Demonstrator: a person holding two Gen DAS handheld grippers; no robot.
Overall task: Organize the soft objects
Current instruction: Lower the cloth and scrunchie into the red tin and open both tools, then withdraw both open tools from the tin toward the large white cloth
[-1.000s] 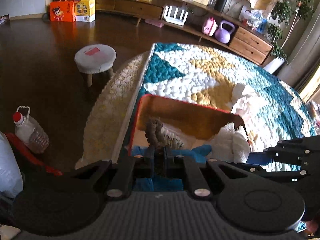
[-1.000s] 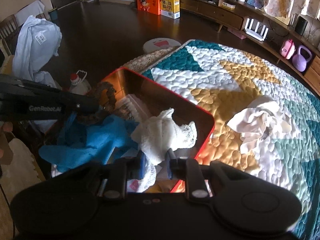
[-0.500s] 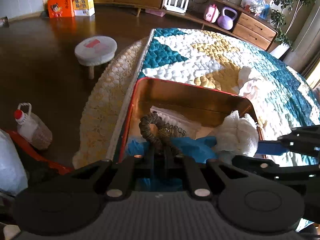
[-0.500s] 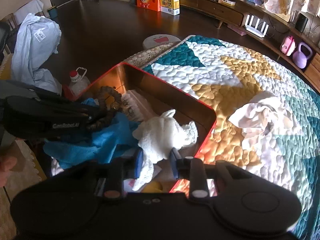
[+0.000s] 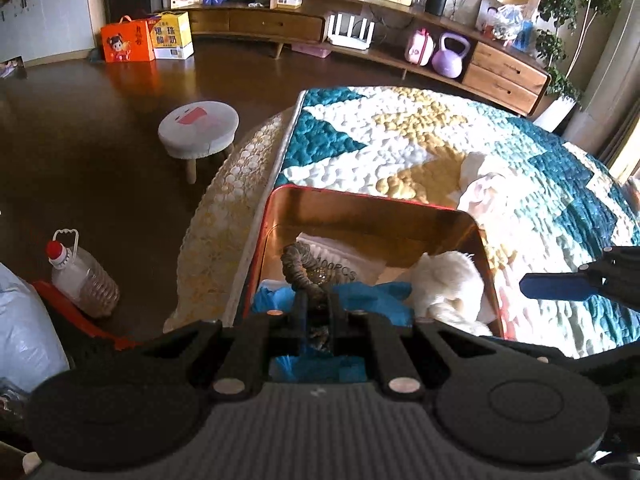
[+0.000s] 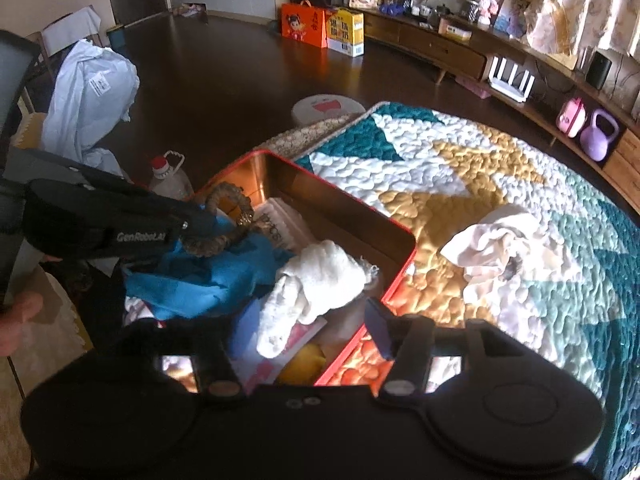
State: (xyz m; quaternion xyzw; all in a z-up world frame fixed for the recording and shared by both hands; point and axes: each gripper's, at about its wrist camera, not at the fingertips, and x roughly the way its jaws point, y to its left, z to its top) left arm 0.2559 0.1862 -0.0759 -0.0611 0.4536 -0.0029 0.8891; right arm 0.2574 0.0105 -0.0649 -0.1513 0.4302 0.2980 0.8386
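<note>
A red tin box (image 5: 360, 197) (image 6: 352, 209) stands on the patterned quilt (image 5: 400, 140). My left gripper (image 5: 316, 300) (image 6: 192, 220) is shut on a brown braided hair ring (image 5: 298, 264) (image 6: 228, 220), held just above the box's left side. Under it in the box lie a blue cloth (image 5: 376, 300) (image 6: 208, 276) and a white knitted cloth (image 5: 448, 280) (image 6: 316, 280). My right gripper (image 6: 310, 326) hangs over the box's near right corner. Its jaws are opening, and the white cloth's lower end lies loose between them. A crumpled pale cloth (image 5: 484, 188) (image 6: 492, 244) rests on the quilt right of the box.
A plastic bottle (image 5: 80, 276) stands on the dark floor left of the quilt, with a round stool (image 5: 198, 128) farther off. A white bag (image 6: 88, 96) hangs over a chair. A low wooden sideboard (image 5: 400, 40) runs along the far wall.
The right jaws have spread wide and let go of the white cloth, which now lies in the box. Both grippers have risen slightly. The left still grips the hair ring.
</note>
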